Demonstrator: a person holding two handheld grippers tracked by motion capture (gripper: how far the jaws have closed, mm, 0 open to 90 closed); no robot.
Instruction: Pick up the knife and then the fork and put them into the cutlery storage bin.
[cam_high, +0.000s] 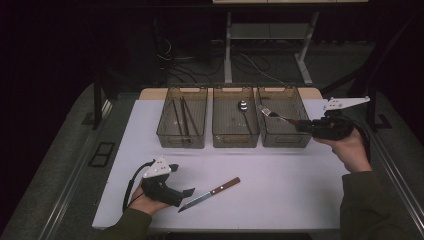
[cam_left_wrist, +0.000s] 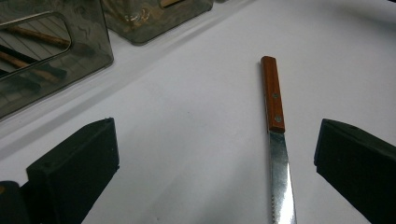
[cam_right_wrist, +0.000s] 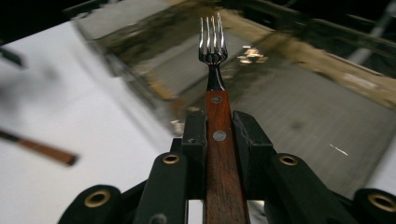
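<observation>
Now the right hand-held gripper (cam_right_wrist: 217, 135) clamps the fork (cam_right_wrist: 212, 51); left hand-held gripper (cam_left_wrist: 210, 158) wide open, straddling the knife (cam_left_wrist: 275, 140).

Three bins in a row at the table's (cam_high: 280, 190) far edge: left bin (cam_high: 182, 118) holds long utensils, middle bin (cam_high: 235, 119) a spoon (cam_high: 244, 111), right bin (cam_high: 283, 118) under a fork (cam_high: 274, 115) (gripper-held). Knife (cam_high: 210, 193) on the table near front, left of centre.
</observation>
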